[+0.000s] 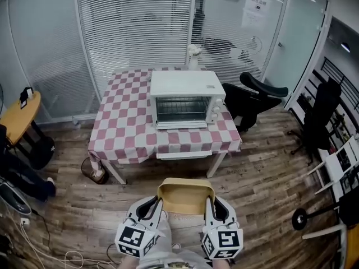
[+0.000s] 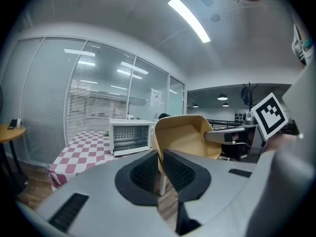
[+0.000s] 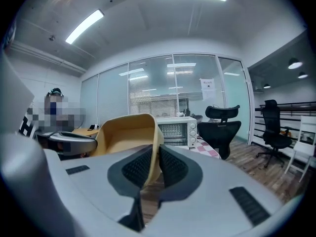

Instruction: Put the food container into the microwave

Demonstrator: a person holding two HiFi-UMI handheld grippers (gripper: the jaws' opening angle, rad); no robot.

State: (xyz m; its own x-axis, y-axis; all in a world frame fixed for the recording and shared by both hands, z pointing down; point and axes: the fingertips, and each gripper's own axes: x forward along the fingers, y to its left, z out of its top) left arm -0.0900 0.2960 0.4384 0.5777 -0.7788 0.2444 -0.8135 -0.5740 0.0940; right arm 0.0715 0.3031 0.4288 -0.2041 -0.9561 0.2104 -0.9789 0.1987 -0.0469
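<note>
2 hand-held grippers clamp food container side edges.

In the head view the left tool and right tool are cut off by the edge at 6 o'clock, their jaws cover the clamped side walls of the food container, and the notice at 1 o'clock is too small to read.

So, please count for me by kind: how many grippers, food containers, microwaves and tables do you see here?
grippers: 2 (left gripper, right gripper)
food container: 1
microwave: 1
table: 1
total: 5
</note>
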